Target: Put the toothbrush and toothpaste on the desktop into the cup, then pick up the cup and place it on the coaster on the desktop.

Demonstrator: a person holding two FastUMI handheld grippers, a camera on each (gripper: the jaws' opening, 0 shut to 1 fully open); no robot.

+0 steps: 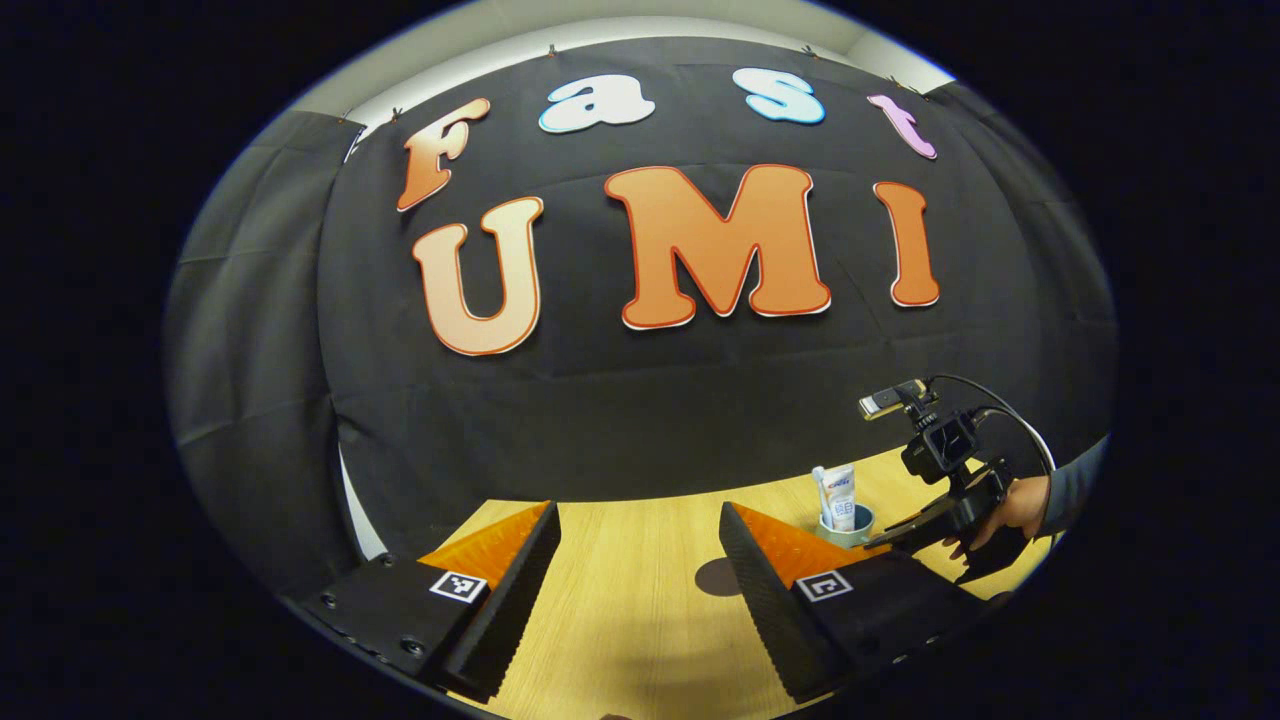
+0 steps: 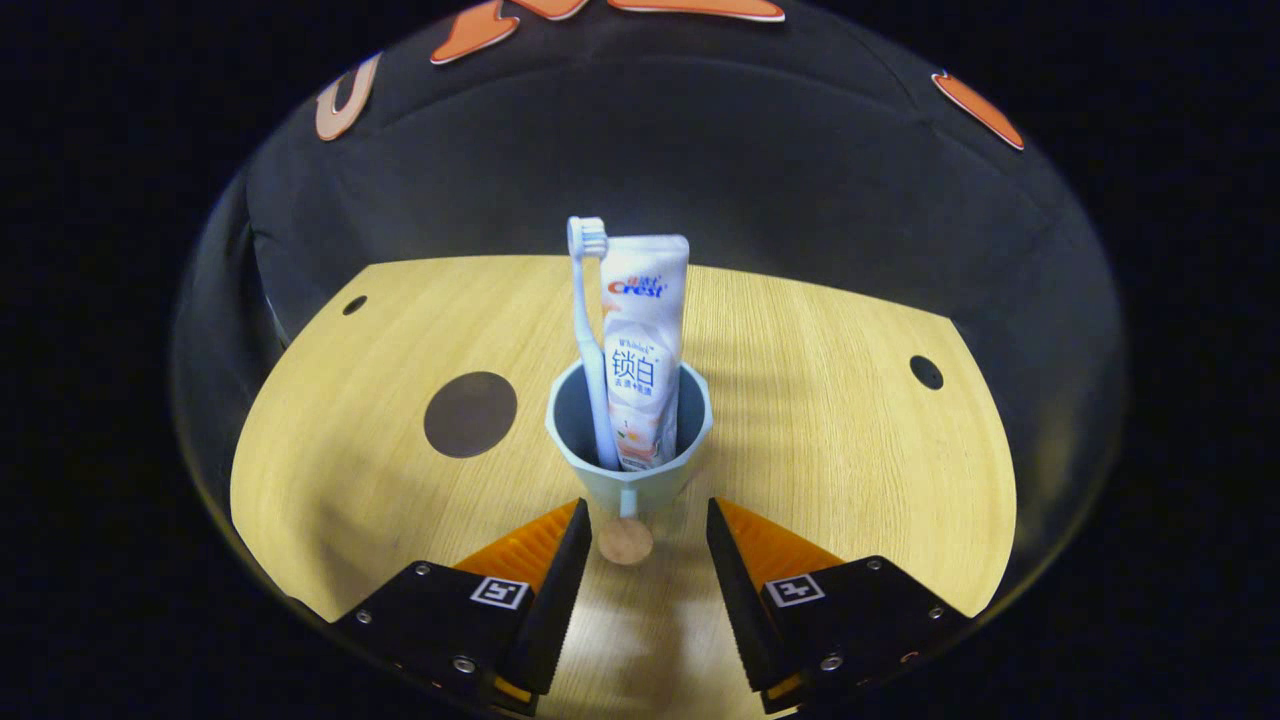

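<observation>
A pale blue cup (image 2: 630, 470) stands upright on the wooden desktop (image 2: 820, 400), holding a light blue toothbrush (image 2: 590, 330) and a white toothpaste tube (image 2: 642, 350). My right gripper (image 2: 640, 510) is open just in front of the cup, and the cup's handle (image 2: 625, 540) points in between the fingers without touching them. A dark round coaster (image 2: 470, 414) lies to the cup's left. In the left gripper view, my left gripper (image 1: 638, 508) is open over bare wood. Past it are the coaster (image 1: 716, 577), the cup (image 1: 848, 528) and the right gripper (image 1: 890, 540), held by a hand (image 1: 1015, 505).
The desktop has two small dark holes, one far left (image 2: 354, 304) and one at the right (image 2: 926, 372). The black cloth wall (image 1: 640, 400) closes off the back of the table. Bare wood lies on both sides of the cup.
</observation>
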